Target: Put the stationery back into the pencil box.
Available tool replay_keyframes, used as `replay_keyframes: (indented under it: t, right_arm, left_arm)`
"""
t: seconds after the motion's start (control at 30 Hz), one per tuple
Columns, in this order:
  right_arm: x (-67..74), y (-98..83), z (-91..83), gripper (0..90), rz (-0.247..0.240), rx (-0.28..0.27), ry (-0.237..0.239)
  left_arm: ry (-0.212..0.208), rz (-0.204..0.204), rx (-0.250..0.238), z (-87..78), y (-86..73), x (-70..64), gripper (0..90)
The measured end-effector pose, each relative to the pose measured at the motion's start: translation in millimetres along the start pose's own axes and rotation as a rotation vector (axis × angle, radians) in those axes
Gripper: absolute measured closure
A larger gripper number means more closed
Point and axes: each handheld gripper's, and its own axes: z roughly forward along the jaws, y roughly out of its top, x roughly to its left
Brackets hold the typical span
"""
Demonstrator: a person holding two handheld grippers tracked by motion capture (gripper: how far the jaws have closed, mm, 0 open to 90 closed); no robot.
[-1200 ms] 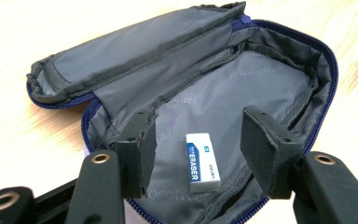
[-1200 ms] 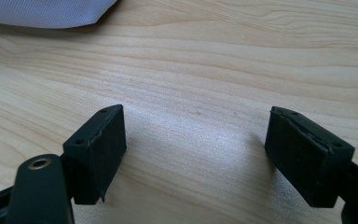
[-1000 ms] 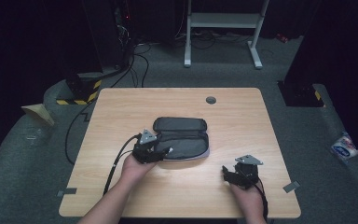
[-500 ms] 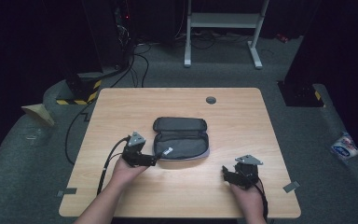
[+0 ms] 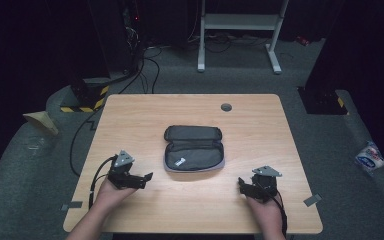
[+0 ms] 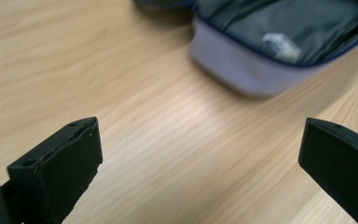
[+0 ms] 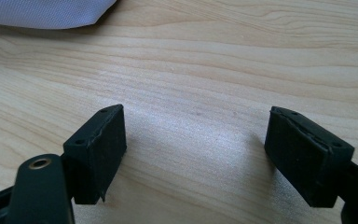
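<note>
case: grey zip pouch (image 5: 194, 155) lies unzipped mid-table, flaps spread so the inside shows | left gripper (image 5: 146, 177): jaws just opened wide, nothing between, off its near-left corner | right gripper (image 5: 241, 184): jaws apart, empty, parked on table (image 5: 260, 115) near-right

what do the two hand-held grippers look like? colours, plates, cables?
Left hand-held gripper and right hand-held gripper: both black, each topped by a grey three-cornered plate and trailing a black cable. Jaws are blocky black pads with small screw holes. No sleeves in view on the forearms.
</note>
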Motion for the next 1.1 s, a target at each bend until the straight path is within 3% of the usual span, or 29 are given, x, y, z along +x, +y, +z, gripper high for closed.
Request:
replay_keyframes:
  t: [0.13, 0.27, 0.4, 0.47, 0.53, 0.67, 1.1]
  right_arm:
    - [0.0, 0.0, 0.0, 20.4, 0.0, 0.0, 0.0]
    - [0.2, 0.0, -0.1, 20.5, 0.002, 0.001, 0.0]
    - [0.3, 0.0, 0.0, 20.5, 0.003, 0.001, -0.001]
    - [0.2, 0.0, 0.0, 20.5, 0.002, 0.0, -0.002]
    - [0.3, -0.1, -0.1, 20.6, 0.003, 0.0, -0.002]
    - [0.6, -0.1, -0.2, 20.7, 0.005, 0.001, -0.003]
    - [0.7, -0.2, -0.2, 21.1, 0.0, 0.0, -0.005]
  left_arm:
    - [0.025, -0.019, 0.038, -7.3, -14.8, 11.6, 0.0]
    - [0.07, -0.033, 0.114, -14.8, -33.7, 23.7, 0.2]
    - [0.096, -0.035, 0.155, -16.0, -49.0, 27.7, 0.8]
    - [0.116, -0.049, 0.069, -20.2, -65.3, 23.4, 0.7]
    - [0.122, -0.042, 0.055, -24.3, -67.8, 18.9, 6.4]
    - [0.105, -0.043, 0.053, -24.5, -68.0, 18.5, 8.1]
    - [0.104, -0.04, 0.052, -23.9, -67.1, 21.5, 9.7]
